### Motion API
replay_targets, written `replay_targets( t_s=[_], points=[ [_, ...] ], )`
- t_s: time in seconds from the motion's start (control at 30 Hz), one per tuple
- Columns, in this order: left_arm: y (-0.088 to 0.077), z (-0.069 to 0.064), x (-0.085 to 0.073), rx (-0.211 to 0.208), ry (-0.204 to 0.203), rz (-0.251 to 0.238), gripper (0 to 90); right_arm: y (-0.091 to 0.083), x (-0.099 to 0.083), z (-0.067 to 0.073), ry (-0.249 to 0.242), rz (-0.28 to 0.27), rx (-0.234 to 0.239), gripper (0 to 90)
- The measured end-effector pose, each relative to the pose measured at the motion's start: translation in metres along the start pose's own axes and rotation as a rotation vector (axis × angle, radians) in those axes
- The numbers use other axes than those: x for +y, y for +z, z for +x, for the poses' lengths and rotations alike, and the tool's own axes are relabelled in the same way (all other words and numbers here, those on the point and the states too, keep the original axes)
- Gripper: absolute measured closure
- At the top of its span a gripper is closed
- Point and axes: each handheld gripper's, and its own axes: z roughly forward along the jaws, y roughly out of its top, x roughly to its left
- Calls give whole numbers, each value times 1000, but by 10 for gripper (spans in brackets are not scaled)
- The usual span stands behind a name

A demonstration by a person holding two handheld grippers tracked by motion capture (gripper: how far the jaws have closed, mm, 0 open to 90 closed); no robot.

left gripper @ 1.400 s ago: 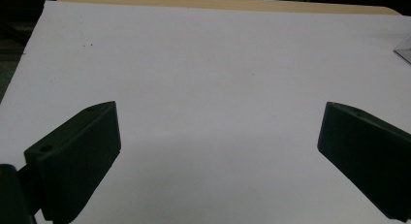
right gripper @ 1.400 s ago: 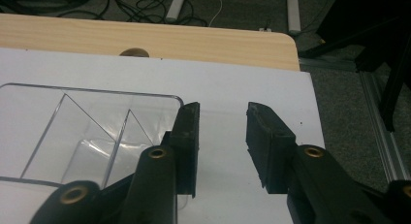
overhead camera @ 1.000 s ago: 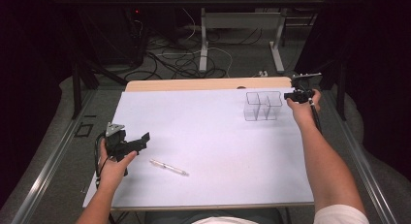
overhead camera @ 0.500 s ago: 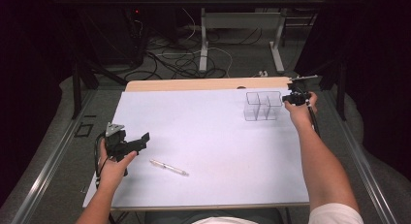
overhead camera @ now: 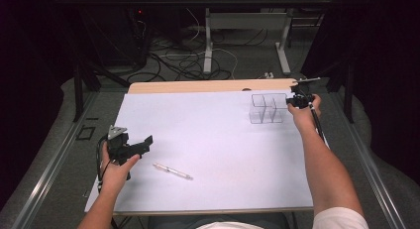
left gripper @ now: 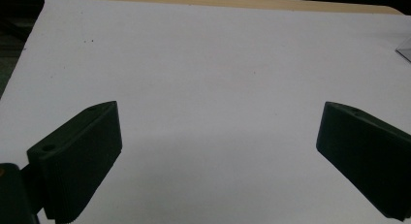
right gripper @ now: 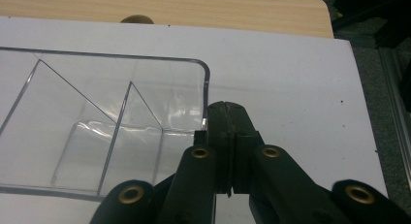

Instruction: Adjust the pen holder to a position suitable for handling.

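A clear plastic organizer [overhead camera: 266, 109] with several compartments stands at the far right of the white sheet [overhead camera: 208, 135]. My right gripper [overhead camera: 293, 101] is at its right side. In the right gripper view the jaws [right gripper: 229, 112] are shut together just outside the organizer's [right gripper: 97, 117] right wall, with nothing visible between them. My left gripper [overhead camera: 145, 143] hovers low at the near left with its jaws wide apart. The left gripper view shows it open [left gripper: 218, 151] over bare white sheet. A pen [overhead camera: 172, 171] lies on the sheet just right of the left hand.
The wooden tabletop [overhead camera: 198, 86] shows as a strip beyond the sheet, with a round hole [right gripper: 137, 19] near the organizer. Metal rails run along both table sides. Cables and desk legs lie on the floor behind.
The right gripper has edged slightly left, closer to the organizer's right wall. The left hand and the pen have not moved.
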Motion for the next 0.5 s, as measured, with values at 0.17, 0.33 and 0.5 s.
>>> replay_targets(
  t_s=[0.17, 0.33, 0.5],
  points=[
    [0, -1, 0, -1, 1, 1, 26, -1, -1, 1, -9, -3, -7, 900],
    [0, -1, 0, -1, 1, 4, 27, -1, -2, 3, -3, -5, 14, 900],
    [1, -1, 0, 1, 1, 3, 27, -1, -3, 8, -8, -3, 34, 900]
  ],
)
